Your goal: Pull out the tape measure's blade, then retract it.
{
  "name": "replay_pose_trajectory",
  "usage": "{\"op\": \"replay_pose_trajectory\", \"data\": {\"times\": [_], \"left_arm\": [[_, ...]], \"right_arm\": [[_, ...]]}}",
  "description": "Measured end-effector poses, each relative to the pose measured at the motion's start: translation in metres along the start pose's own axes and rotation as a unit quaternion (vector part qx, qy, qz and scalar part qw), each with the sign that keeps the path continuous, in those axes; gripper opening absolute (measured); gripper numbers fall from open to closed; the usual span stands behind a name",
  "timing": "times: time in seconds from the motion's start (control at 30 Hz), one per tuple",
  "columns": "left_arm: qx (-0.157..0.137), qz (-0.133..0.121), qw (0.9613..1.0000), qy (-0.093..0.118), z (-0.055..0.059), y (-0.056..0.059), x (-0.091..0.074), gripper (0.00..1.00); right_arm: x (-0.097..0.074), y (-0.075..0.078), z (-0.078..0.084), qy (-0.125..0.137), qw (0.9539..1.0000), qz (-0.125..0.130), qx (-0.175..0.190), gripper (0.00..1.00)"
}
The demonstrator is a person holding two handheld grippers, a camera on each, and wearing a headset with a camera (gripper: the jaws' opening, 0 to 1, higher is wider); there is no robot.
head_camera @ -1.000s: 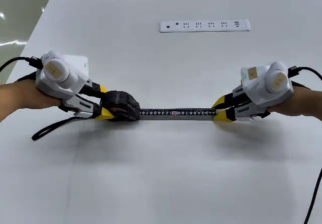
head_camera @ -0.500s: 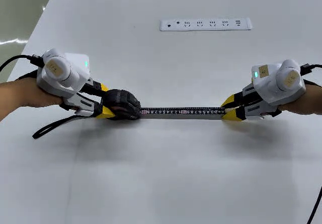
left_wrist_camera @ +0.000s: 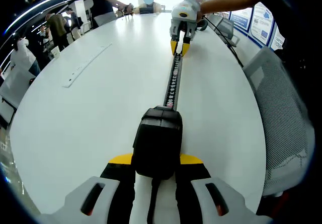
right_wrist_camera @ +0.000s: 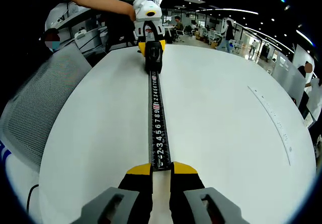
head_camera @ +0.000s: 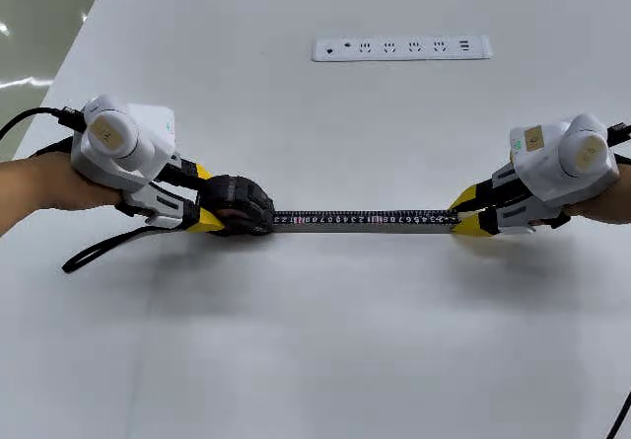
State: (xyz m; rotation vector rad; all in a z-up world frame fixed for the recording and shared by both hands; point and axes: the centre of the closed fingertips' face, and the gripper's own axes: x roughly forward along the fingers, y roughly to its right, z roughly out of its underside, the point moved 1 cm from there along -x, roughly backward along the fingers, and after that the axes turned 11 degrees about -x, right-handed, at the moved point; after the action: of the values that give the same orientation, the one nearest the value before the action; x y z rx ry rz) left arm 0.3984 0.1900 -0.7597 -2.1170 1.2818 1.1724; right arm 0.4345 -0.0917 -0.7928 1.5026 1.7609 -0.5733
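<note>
**Blade (head_camera: 365, 219) stretched flat between two grippers**

The tape measure lies on the white counter (head_camera: 325, 340), its blade pulled out in a straight line from left to right in the head view. The black case (head_camera: 237, 205) sits at the left end. The left gripper (head_camera: 205, 200) is clamped on the case, one yellow-tipped jaw against each side. In the left gripper view the case stands upright between those jaws and the blade runs away from it, numbers up, to the other gripper.

The right gripper (head_camera: 466, 214) holds the blade's far end. Its jaws are drawn close together on the tip. The right gripper view shows the low numbers of the scale just ahead of the yellow tips, but the hook itself is hidden between them, so the grip is probably on the hook. The two grippers are well apart, and the blade rests on or just above the counter along its whole length.

A black strap (head_camera: 99, 250) trails from behind the left gripper across the counter toward the near left edge. A white power strip (head_camera: 401, 48) lies well beyond the blade, parallel to it. A grey mesh chair (left_wrist_camera: 282, 113) stands beside the counter in the left gripper view.
</note>
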Motion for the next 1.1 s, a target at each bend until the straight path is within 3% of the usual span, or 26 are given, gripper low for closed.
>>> {"op": "replay_pose_trajectory", "data": {"times": [0.47, 0.87, 1.1], "left_arm": [[0.016, -0.001, 0.9998, -0.016, -0.0007, 0.0001, 0.001, 0.26], [0.008, 0.001, 0.9997, -0.022, -0.0003, 0.0008, 0.0016, 0.28], [0.005, -0.006, 0.9997, -0.022, -0.0005, -0.0016, 0.0006, 0.32]], "right_arm": [[0.0009, -0.001, -0.0011, -0.016, 0.9997, -0.017, 0.0, 0.1], [-0.0002, -0.0011, -0.0001, -0.028, 0.9994, -0.018, 0.006, 0.12], [-0.0006, -0.0039, 0.0019, -0.036, 0.9992, -0.019, 0.003, 0.18]]}}
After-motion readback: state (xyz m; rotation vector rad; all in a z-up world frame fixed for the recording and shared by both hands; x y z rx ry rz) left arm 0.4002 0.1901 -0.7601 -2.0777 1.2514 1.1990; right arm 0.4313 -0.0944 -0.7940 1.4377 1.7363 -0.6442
